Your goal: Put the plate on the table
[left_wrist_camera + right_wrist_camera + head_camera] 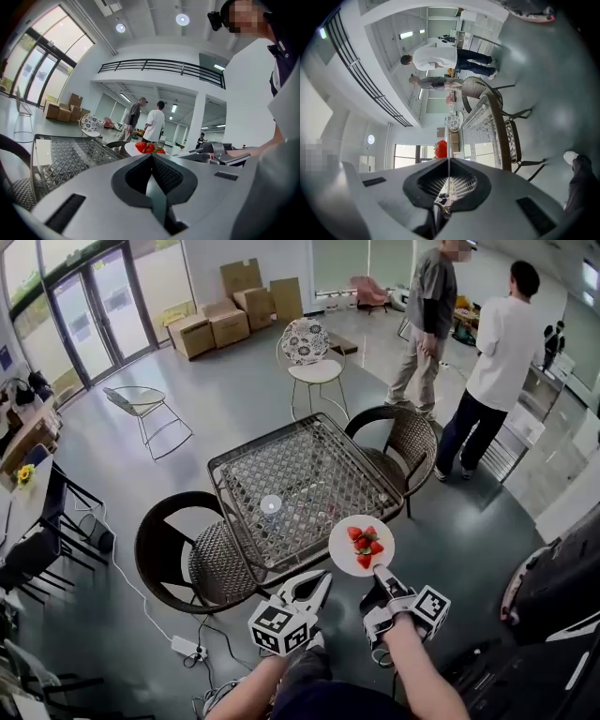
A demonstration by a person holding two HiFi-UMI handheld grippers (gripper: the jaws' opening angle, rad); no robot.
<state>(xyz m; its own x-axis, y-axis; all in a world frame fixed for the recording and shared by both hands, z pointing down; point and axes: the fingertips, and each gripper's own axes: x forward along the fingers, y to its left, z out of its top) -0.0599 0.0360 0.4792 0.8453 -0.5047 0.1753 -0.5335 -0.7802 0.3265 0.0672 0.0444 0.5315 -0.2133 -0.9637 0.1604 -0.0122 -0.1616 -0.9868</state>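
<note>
A white plate (361, 545) with cut strawberries (365, 545) is held over the near right corner of the square glass-topped table (300, 486). My right gripper (380, 570) is shut on the plate's near rim. In the right gripper view the plate (448, 172) shows edge-on as a thin line between the jaws, with the strawberries (441, 149) beyond. My left gripper (317, 585) hangs just left of the plate by the table's near edge, jaws together and holding nothing. From the left gripper view the plate (136, 150) and strawberries (149, 148) peek over the shut tips.
A small round disc (271, 504) lies on the table. Wicker chairs stand at the near left (192, 554) and far right (398, 442); a white patterned chair (309, 348) is behind. Two people (469, 352) stand at the back right. Cardboard boxes (225, 310) line the far wall.
</note>
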